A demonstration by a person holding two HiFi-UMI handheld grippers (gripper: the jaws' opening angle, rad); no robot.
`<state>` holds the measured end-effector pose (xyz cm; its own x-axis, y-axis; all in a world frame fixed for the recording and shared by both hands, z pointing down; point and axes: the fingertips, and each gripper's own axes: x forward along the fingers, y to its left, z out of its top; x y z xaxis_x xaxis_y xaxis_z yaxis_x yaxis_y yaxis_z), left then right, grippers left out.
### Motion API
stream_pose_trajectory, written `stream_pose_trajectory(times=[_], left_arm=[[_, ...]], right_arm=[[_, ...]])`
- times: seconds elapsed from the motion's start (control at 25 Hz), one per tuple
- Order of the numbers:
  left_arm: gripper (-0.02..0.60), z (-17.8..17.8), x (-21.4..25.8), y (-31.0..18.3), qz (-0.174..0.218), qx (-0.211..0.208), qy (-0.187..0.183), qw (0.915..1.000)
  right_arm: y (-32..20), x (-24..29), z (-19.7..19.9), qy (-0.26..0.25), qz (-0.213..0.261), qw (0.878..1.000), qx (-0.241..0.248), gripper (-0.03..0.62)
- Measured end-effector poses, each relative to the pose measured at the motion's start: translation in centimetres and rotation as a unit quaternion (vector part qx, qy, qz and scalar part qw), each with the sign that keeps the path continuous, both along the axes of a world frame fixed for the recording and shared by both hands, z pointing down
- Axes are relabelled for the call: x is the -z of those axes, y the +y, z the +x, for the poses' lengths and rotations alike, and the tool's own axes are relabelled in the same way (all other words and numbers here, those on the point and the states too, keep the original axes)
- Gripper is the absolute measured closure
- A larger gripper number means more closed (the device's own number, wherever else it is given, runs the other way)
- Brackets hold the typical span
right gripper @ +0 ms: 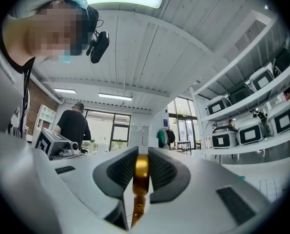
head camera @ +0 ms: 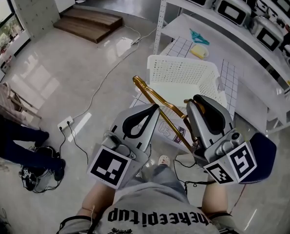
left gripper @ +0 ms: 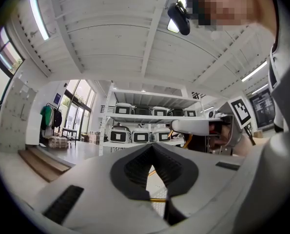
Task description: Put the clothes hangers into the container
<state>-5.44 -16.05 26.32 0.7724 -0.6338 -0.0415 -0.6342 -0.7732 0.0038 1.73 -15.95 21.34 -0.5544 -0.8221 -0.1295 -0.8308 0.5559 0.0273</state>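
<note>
A gold clothes hanger (head camera: 160, 99) hangs slanted in the air in front of me, just short of the white perforated basket (head camera: 183, 74). My right gripper (head camera: 191, 103) is shut on it, and the gold bar (right gripper: 141, 172) sits pinched between the pads in the right gripper view. My left gripper (head camera: 156, 108) is beside the hanger's lower bar with its fingertips touching. In the left gripper view (left gripper: 152, 147) a strip of the gold hanger (left gripper: 158, 199) shows through the gap below the tips, and nothing lies between the tips themselves. The basket looks empty.
The basket stands on a gridded white table (head camera: 232, 77) with a yellow item (head camera: 199, 51) and a teal item (head camera: 199, 35) behind it. White shelves (head camera: 242, 30) hold several appliances. A cable and power strip (head camera: 67, 125) lie on the floor. A person's legs (head camera: 18, 143) are at left.
</note>
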Motion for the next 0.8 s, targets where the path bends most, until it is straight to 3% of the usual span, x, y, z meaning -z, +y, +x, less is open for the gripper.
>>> stream_pose_trajectory(times=[0.8], left_arm=[[0.566,2.8,0.0,-6.1,-0.004,0.080,0.001,0.9968]], right_arm=[[-8.5,2.6,4.0,0.016,0.017,0.997,0.077,0.514]])
